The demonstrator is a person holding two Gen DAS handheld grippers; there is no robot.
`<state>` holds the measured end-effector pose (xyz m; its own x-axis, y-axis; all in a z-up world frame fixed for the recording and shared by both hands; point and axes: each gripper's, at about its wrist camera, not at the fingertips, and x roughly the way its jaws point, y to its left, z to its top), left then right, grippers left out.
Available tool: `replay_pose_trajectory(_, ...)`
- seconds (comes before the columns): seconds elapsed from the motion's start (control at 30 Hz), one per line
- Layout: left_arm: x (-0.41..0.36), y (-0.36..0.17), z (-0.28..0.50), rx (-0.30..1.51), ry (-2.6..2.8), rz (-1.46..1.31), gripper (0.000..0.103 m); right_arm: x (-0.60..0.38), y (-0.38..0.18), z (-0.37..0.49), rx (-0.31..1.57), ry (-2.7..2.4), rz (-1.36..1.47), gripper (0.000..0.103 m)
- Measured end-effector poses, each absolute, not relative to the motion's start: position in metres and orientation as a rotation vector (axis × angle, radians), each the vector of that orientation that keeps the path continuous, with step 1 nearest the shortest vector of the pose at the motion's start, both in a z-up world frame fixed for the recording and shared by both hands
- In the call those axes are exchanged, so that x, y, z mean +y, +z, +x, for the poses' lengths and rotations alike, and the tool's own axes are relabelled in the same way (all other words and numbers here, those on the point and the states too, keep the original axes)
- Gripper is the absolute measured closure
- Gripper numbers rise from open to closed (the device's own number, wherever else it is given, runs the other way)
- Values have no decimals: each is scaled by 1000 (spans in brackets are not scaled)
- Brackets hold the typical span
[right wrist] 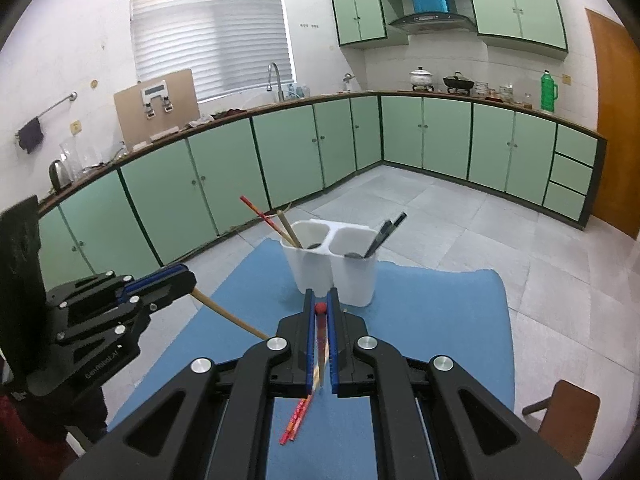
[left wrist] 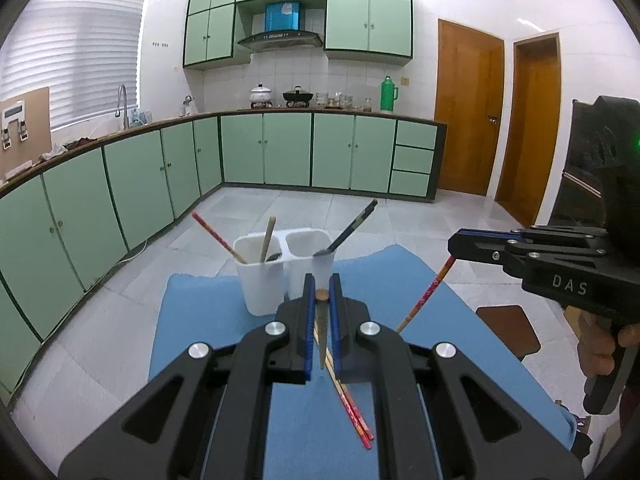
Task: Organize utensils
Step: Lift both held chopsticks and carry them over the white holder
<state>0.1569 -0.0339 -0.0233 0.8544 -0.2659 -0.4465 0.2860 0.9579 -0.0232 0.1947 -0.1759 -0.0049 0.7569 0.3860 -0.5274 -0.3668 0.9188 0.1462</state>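
Left wrist view: the left gripper (left wrist: 322,304) is clenched on a wooden chopstick (left wrist: 322,332), which runs back between the blue pads toward the camera, its round tip just short of the white holder (left wrist: 262,280). That two-cup holder stands on the blue mat (left wrist: 200,308) and serves as the landmark: its left cup carries a red chopstick (left wrist: 216,236) and a wooden stick (left wrist: 267,240) leaning out, and its right cup holds dark utensils (left wrist: 352,226) slanting up to the right. Near side of the holder, under the gripper, two more red chopsticks (left wrist: 352,412) lie loose on the mat. Right of the holder, the right gripper (left wrist: 454,246) is clamped on the top of another red chopstick (left wrist: 426,294), which hangs slanting down toward the mat; a hand (left wrist: 600,344) grips its handle. From the right wrist view, the same red stick (right wrist: 320,334) sits pinched between the pads, just in front of the holder (right wrist: 320,268), with the left gripper (right wrist: 188,280) off to the holder's left.
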Motion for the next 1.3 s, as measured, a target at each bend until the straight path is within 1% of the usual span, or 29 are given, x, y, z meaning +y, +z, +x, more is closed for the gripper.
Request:
replay_pose_trajectory(0.23, -35, 7, 163, 398, -312, 34, 97, -180, 29, 201, 527, 429, 15, 97)
replay_pose_trajectory(0.57, -54, 82, 177, 195, -288, 84, 97, -181, 105, 217, 355, 401, -42, 97)
replay_pose_trajectory(0.73, -57, 97, 199, 168, -259, 93, 97, -179, 126, 242, 301, 359, -48, 97)
replay_pose_trajectory(0.97, -51, 90, 230, 214, -234, 106, 97, -174, 122, 291, 300, 326, -23, 97)
replay_pose_trajectory(1.3, -28, 62, 274, 302, -225, 71, 97, -166, 73, 334, 357, 297, 6, 97)
